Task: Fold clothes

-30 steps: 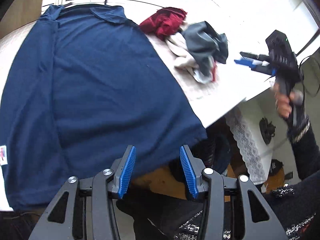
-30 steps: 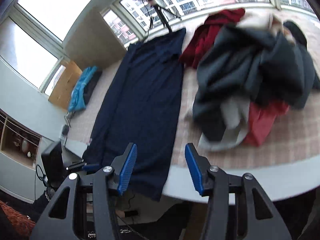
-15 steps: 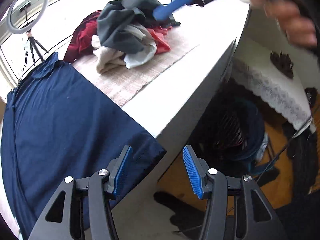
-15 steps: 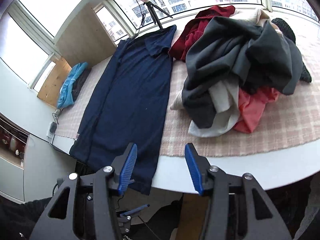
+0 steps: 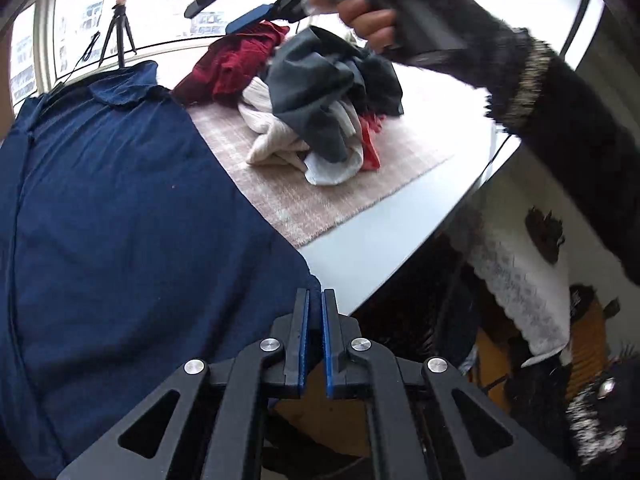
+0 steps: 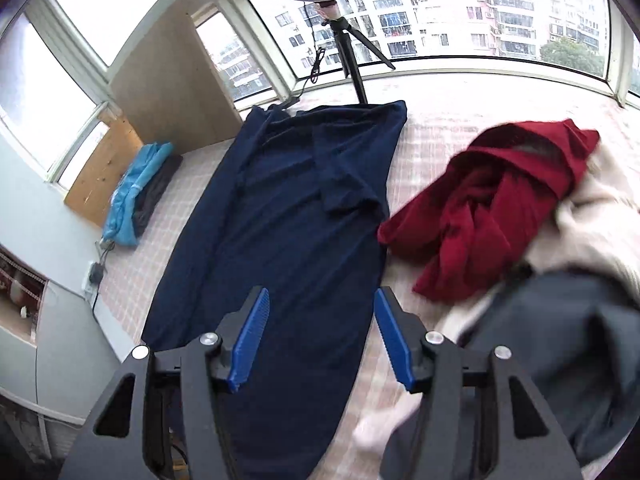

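A navy blue shirt (image 5: 120,220) lies spread flat lengthwise on the table, collar at the far end; it also shows in the right wrist view (image 6: 288,220). My left gripper (image 5: 313,300) is shut on the shirt's near right bottom corner at the table's front edge. My right gripper (image 6: 320,320) is open and empty, held above the shirt's middle, with the sleeve folded in ahead of it. In the left wrist view the right gripper (image 5: 256,16) is seen high over the far side of the table.
A heap of clothes, dark red (image 6: 500,200), cream and grey (image 5: 320,92), lies right of the shirt on a checked mat (image 5: 320,200). A ring light tripod (image 6: 348,52) stands at the far edge. Blue cloth (image 6: 132,192) lies far left.
My left gripper has closed on the shirt's bottom right corner. My right gripper has moved forward over the table, above the shirt and toward the collar end.
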Demonstrator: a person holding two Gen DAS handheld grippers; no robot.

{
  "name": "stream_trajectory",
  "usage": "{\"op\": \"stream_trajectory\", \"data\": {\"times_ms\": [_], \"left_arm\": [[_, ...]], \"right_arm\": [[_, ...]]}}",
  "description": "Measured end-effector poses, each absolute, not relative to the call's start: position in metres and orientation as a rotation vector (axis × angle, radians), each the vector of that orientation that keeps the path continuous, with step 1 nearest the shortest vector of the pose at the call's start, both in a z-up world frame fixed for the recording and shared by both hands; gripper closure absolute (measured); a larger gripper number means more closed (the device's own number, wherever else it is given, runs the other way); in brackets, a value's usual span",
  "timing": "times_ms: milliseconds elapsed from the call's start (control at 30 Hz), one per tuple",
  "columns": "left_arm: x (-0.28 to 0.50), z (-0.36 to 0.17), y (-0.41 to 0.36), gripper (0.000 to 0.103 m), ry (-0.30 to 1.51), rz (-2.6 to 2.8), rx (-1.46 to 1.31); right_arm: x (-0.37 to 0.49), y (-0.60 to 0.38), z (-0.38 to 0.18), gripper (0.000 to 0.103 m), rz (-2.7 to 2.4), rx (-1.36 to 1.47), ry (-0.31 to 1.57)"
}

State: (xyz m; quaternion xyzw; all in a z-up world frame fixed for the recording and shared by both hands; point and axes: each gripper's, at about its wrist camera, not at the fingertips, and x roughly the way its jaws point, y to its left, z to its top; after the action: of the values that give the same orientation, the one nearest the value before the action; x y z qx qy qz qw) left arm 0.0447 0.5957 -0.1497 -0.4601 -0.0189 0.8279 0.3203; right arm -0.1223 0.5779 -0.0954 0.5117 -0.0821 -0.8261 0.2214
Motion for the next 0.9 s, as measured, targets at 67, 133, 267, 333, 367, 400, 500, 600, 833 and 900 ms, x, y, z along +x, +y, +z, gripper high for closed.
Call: {"op": "stream_trajectory", "data": {"times_ms": [67, 133, 267, 333, 367, 400, 500, 600, 833, 900], "left_arm": [[0.041, -0.141, 0.581, 0.098, -0.124, 2.217, -1.207], [0.039, -0.136, 0.565, 0.098, -0.209, 2.234, -1.219], [0.033, -0.136, 0.543, 0.098, -0.253, 2.294, -1.246], [0.031, -0.141, 0.534, 0.098, -0.304, 2.295, -1.264], [0.029, -0.143, 0.529, 0.098, -0.335, 2.293, -1.270], [0.028, -0.146, 0.525, 0.098, -0.362, 2.294, -1.275], [0.028, -0.150, 0.516, 0.098, -0.405, 2.307, -1.268], [0.030, -0.154, 0.506, 0.098, -0.467, 2.312, -1.256], [0.054, -0.164, 0.457, 0.098, -0.695, 2.407, -1.236], [0.064, -0.170, 0.441, 0.098, -0.751, 2.450, -1.246]], "right_arm": [[-0.176, 0.567, -0.121, 0.049, -2.301, 1.478, -0.227], [-0.220, 0.560, -0.149, 0.049, -2.338, 1.561, -0.209], [-0.274, 0.552, -0.193, 0.049, -2.319, 1.705, -0.212], [-0.282, 0.546, -0.203, 0.049, -2.295, 1.732, -0.194], [-0.286, 0.543, -0.207, 0.049, -2.285, 1.743, -0.179], [-0.287, 0.538, -0.209, 0.047, -2.286, 1.741, -0.139], [-0.286, 0.522, -0.211, 0.059, -2.269, 1.710, -0.037], [-0.287, 0.510, -0.209, 0.091, -2.277, 1.715, 0.017], [-0.294, 0.450, -0.167, 0.095, -2.282, 1.625, 0.106], [-0.297, 0.418, -0.158, 0.095, -2.272, 1.592, 0.180]]}}
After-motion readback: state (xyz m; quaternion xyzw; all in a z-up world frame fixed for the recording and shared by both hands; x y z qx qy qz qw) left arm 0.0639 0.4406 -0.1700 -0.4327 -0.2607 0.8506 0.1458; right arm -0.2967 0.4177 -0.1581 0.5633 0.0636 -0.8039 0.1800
